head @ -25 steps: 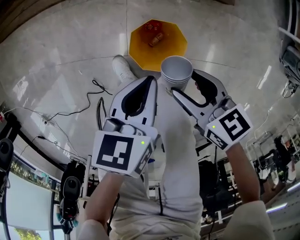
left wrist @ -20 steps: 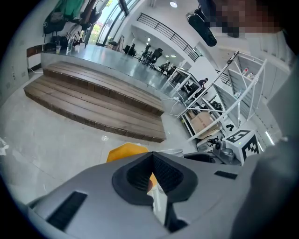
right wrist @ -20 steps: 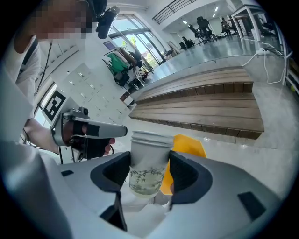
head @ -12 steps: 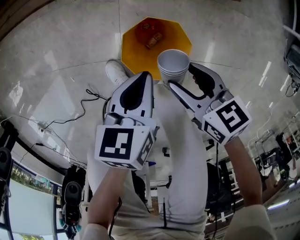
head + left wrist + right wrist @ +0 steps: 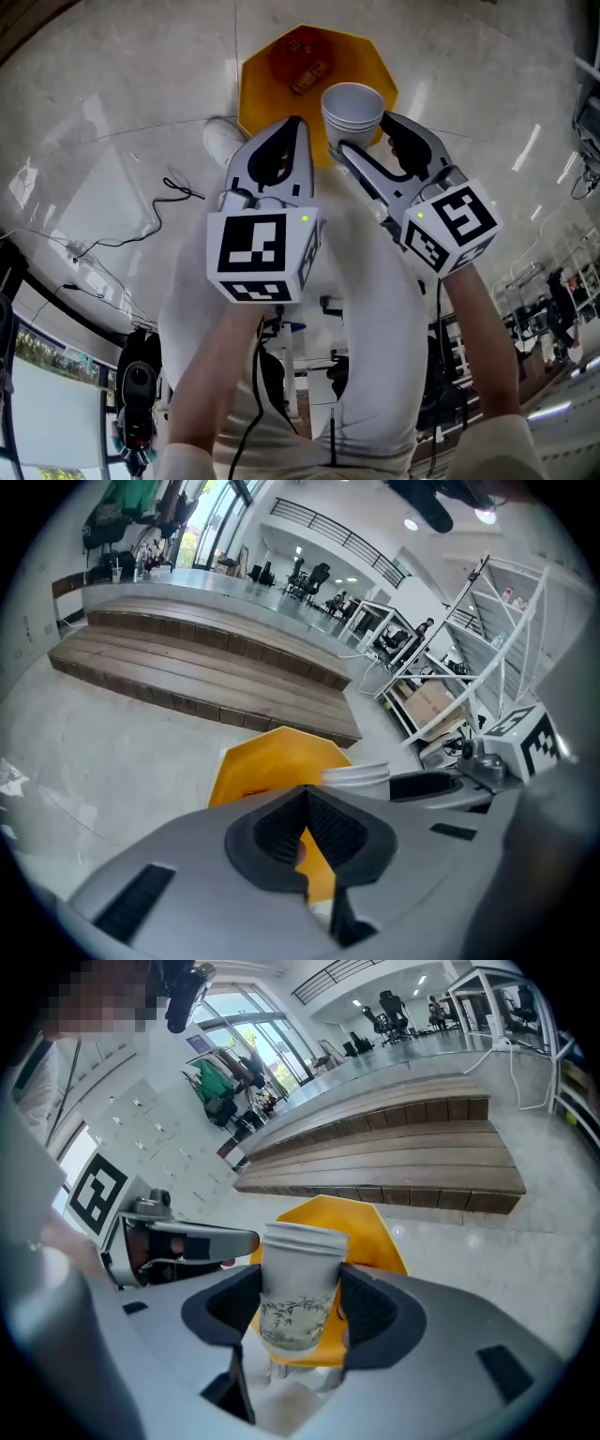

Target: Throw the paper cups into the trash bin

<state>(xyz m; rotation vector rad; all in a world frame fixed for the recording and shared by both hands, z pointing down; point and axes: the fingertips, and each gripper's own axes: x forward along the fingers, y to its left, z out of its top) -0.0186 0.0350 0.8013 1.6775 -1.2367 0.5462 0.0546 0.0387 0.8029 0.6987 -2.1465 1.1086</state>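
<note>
Two hand-held tools above a pale stone floor (image 5: 122, 94), with broad wooden steps (image 5: 403, 1162) beyond. On that floor, a yellow eight-sided trash bin (image 5: 361, 56), open-topped, bits of rubbish inside. Left gripper (image 5: 295, 122) beside it, jaws pressed together, nothing between them. Right gripper (image 5: 366, 133) clamped on a nested stack of white paper cups (image 5: 352, 108), pads against both sides, stack upright and held in the air, overlapping the bin's near edge in the head view. Just beside the bin, a white shoe (image 5: 220, 141). Near that, a thin dark cable (image 5: 178, 187) lying loose.
</note>
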